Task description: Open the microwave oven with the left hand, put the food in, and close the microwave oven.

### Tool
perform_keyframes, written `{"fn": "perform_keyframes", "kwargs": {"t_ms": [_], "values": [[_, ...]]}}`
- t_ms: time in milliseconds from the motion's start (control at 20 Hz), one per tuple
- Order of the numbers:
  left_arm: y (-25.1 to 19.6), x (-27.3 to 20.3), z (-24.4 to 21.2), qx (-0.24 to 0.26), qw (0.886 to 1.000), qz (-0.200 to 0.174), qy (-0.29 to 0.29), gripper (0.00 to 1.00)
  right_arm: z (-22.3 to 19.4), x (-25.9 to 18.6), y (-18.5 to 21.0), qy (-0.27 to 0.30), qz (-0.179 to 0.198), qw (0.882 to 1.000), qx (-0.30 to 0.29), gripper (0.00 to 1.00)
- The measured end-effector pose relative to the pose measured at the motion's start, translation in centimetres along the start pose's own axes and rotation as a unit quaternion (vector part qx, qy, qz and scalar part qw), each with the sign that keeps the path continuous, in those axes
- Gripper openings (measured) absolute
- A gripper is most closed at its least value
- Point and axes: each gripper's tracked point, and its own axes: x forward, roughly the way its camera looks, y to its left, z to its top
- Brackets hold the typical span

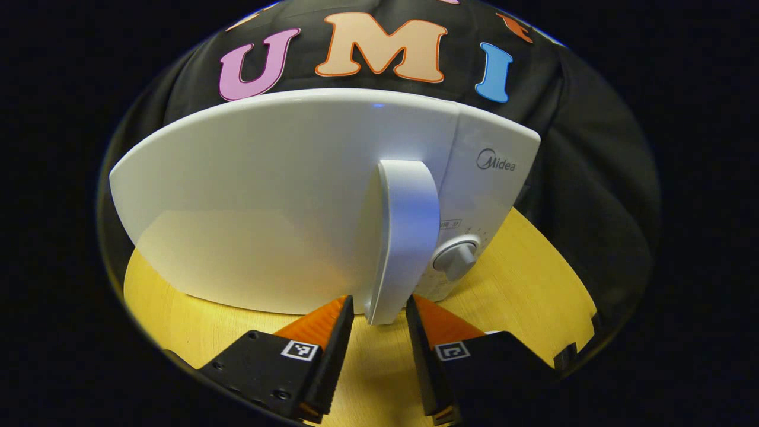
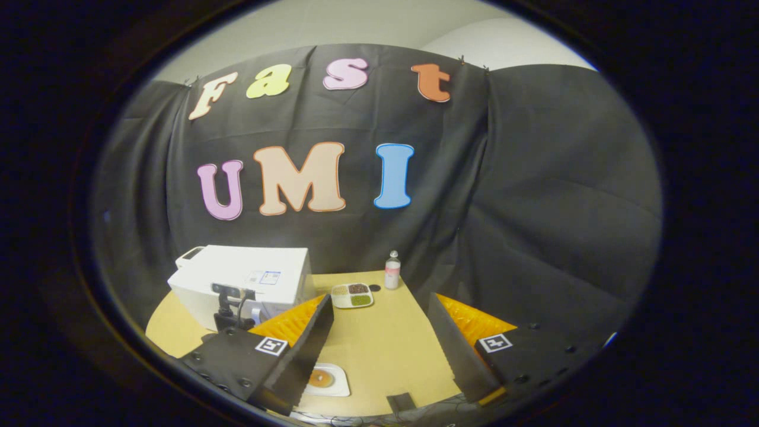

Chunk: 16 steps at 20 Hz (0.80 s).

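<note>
In the left gripper view I see my left gripper (image 1: 379,314) spread, its 2 fingers flanking the lower end of the microwave oven's (image 1: 267,196) handle (image 1: 403,237) without clearly pressing it; the door looks shut, a knob (image 1: 456,258) just right of the handle. In the right gripper view my right gripper (image 2: 382,323) hangs spread and empty above the table (image 2: 385,362), the food plate (image 2: 324,379) below its left finger, a 3-part dish (image 2: 352,295) and a bottle (image 2: 392,270) beyond, the oven far left
</note>
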Motion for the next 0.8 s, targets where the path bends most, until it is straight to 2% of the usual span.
{"fn": "perform_keyframes", "kwargs": {"t_ms": [100, 150, 200, 350, 400, 500, 800], "values": [[-0.1, 0.3, 0.3, -0.006, 1.0, 0.0, -0.001, 0.43, -0.6, -0.1, 0.1, 0.006, 0.001, 1.0, 0.007, 0.96], [-0.1, 0.4, 0.6, -0.008, 1.0, 0.0, -0.002, 0.48, -0.9, -0.2, 0.2, 0.009, 0.003, 1.0, 0.011, 0.96], [-0.3, 0.5, 0.4, -0.013, 1.0, 0.0, 0.004, 0.39, -1.3, -0.1, 0.1, 0.013, 0.004, 1.0, 0.014, 0.96], [-0.5, 0.4, 0.4, -0.006, 1.0, 0.002, 0.008, 0.31, -1.9, -0.2, -0.4, 0.019, 0.001, 1.0, 0.016, 0.96], [-0.5, 0.4, 0.4, 0.004, 1.0, 0.005, 0.008, 0.24, -1.9, -0.2, -0.6, 0.02, -0.001, 1.0, 0.017, 0.96], [-0.5, 0.3, 0.3, 0.021, 1.0, 0.008, 0.004, 0.19, -2.2, -0.2, -0.7, 0.021, -0.001, 1.0, 0.021, 0.96], [-0.4, 0.1, 0.4, 0.016, 1.0, 0.011, -0.005, 0.08, -4.0, -0.5, -0.6, 0.042, 0.011, 0.999, 0.027, 0.96]]}}
